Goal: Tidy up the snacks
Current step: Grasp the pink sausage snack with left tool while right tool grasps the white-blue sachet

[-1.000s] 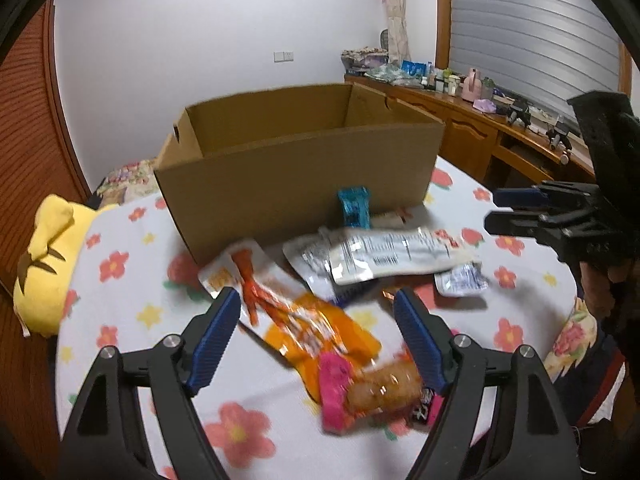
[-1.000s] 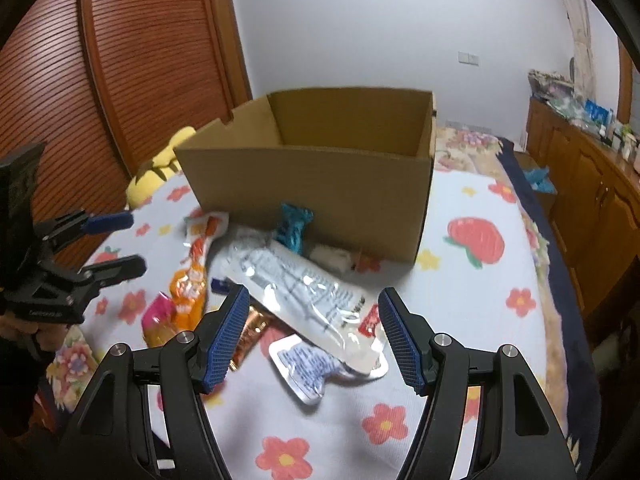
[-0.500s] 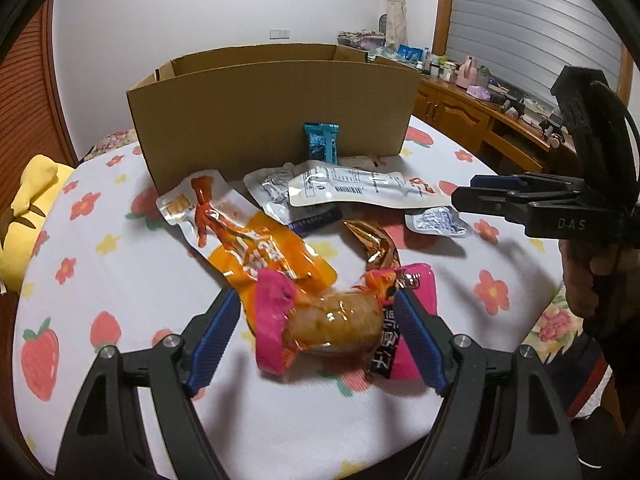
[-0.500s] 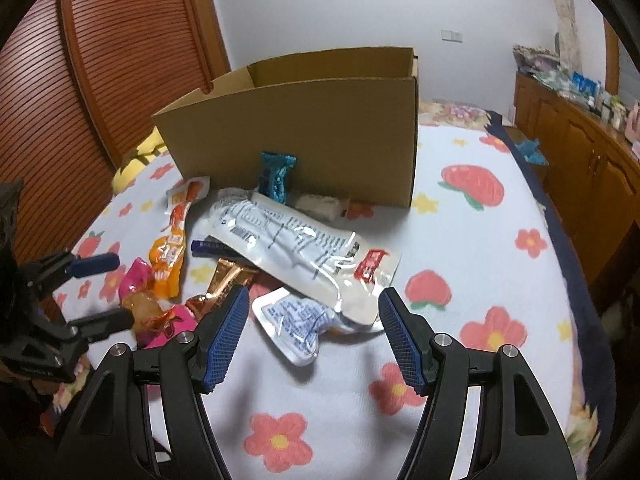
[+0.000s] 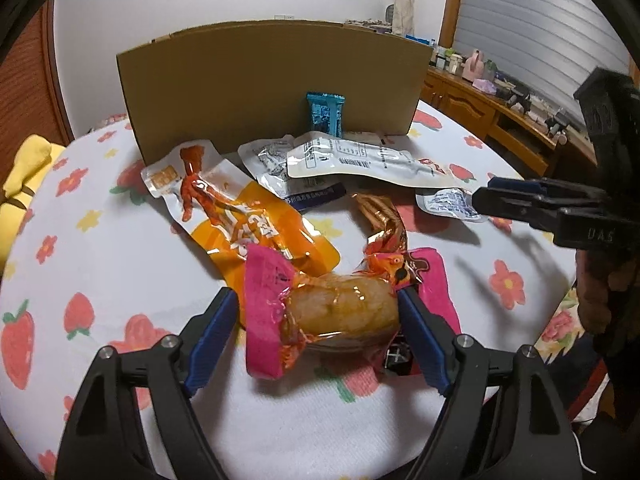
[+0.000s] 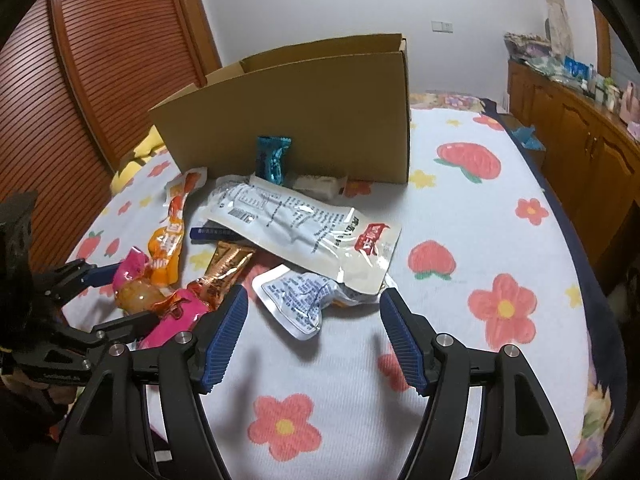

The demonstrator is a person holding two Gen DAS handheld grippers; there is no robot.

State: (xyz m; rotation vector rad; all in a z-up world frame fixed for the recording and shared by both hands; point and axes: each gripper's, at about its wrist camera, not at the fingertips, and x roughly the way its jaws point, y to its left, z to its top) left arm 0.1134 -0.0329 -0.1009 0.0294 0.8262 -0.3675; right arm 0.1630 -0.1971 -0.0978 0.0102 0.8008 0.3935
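My left gripper (image 5: 318,312) is open, its fingers on either side of a pink-wrapped snack (image 5: 340,312) lying on the flowered tablecloth. The same snack shows in the right wrist view (image 6: 156,300). My right gripper (image 6: 314,320) is open and empty, just in front of a small clear blue-printed pouch (image 6: 300,292). A large white pouch (image 6: 304,220) lies behind it. An orange chicken-feet pack (image 5: 240,208), a copper-foil pack (image 5: 384,220) and a teal packet (image 5: 325,114) lie before the open cardboard box (image 5: 272,88).
A yellow plush toy (image 5: 24,172) lies at the table's left edge. A wooden sideboard (image 6: 576,120) with several small items runs along the right wall. A wooden slatted door (image 6: 80,80) is at the left. The round table's edge (image 6: 588,280) drops off at right.
Both grippers have lowered and moved forward toward the snack pile. My left gripper now straddles the pink-wrapped snack; my right gripper has come close to the small clear pouch. Both stay open.
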